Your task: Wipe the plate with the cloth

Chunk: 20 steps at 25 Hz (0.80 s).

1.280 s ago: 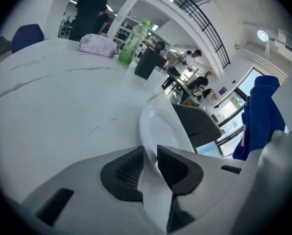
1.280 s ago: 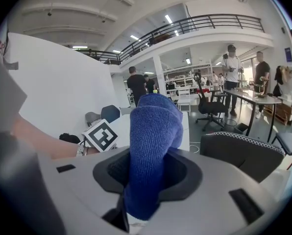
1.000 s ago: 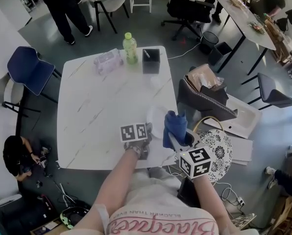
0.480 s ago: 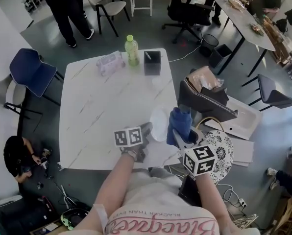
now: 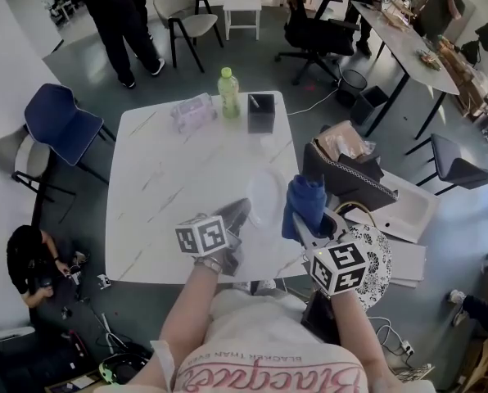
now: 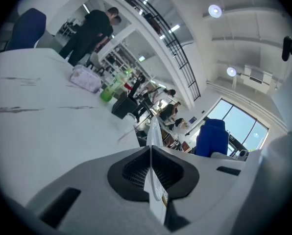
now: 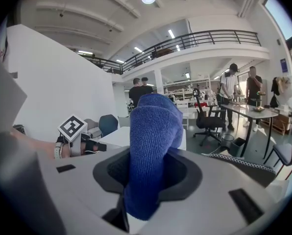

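Pinching the plate (image 5: 264, 193) by its near rim, the left tool (image 5: 241, 213) has its jaws drawn narrow onto the thin edge. The plate therefore stands on edge, clear of the white worktop (image 5: 170, 178) near its front right corner, one face turned toward the other hand. The right tool (image 5: 307, 219) is clamped on a bunched blue cloth (image 5: 305, 196), which pokes out past the jaws like a pad. It sits just beside the plate and, as far as I can tell, is not yet touching it. Held this way, the plate's face looks open to a wipe without the worktop getting in the way. A green bottle (image 5: 228, 90) and black box (image 5: 261, 110) stand well apart at the far edge.
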Tool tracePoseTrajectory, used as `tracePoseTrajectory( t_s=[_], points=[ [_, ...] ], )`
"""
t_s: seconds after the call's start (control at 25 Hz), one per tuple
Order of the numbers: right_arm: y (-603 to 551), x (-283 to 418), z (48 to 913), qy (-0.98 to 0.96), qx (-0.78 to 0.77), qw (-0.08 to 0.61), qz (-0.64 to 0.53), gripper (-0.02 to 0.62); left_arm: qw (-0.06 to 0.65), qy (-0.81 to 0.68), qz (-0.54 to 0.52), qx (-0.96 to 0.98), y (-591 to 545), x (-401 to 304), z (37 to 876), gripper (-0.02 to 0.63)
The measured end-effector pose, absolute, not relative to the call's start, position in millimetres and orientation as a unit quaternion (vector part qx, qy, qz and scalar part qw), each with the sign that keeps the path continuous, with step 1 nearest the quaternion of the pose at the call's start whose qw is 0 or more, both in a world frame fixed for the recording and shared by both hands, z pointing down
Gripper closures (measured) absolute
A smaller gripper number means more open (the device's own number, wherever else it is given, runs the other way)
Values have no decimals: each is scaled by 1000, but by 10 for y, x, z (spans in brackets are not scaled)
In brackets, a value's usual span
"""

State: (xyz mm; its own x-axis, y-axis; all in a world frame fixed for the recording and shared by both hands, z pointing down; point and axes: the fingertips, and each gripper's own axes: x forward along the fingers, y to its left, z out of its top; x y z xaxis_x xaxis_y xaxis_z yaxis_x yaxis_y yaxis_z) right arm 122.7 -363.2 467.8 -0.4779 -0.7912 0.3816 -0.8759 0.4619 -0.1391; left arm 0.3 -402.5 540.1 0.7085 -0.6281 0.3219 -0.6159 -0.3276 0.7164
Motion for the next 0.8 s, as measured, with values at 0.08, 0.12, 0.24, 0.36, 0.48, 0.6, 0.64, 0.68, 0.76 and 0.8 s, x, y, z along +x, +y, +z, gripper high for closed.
tracePoseTrajectory(
  t_s=[0.08,0.12,0.24,0.36,0.48,0.6,0.64,0.68,0.76,0.8],
  points=[
    [-3626,1219,4553,-847,495,123,149,469,420,-380,-22,824,-4019,-28,5199,595],
    [-3622,1216,4481,-848,496,118,143,469,412,-380,-30,828,-4015,-43,5091,595],
    [-3593,1215,4217,-852,499,96,123,469,384,-378,-50,841,-3987,-79,4749,595],
    [-3553,1202,3902,-858,500,70,99,469,353,-371,-69,856,-3940,-93,4417,595],
    [-3515,1160,3653,-862,499,53,74,469,331,-365,-79,867,-3872,-99,4199,595],
    [-3462,1120,3540,-864,497,49,59,469,315,-363,-79,874,-3798,-95,4084,595],
    [-3445,1107,3533,-865,495,49,59,469,309,-364,-77,875,-3777,-93,4061,595],
    [-3431,1089,3535,-866,493,50,61,469,303,-366,-74,877,-3757,-93,4042,595],
    [-3417,1031,3531,-870,487,50,65,469,288,-371,-66,880,-3719,-91,4015,595],
    [-3416,988,3512,-873,482,49,64,469,281,-373,-62,882,-3700,-85,4004,595]
  ],
)
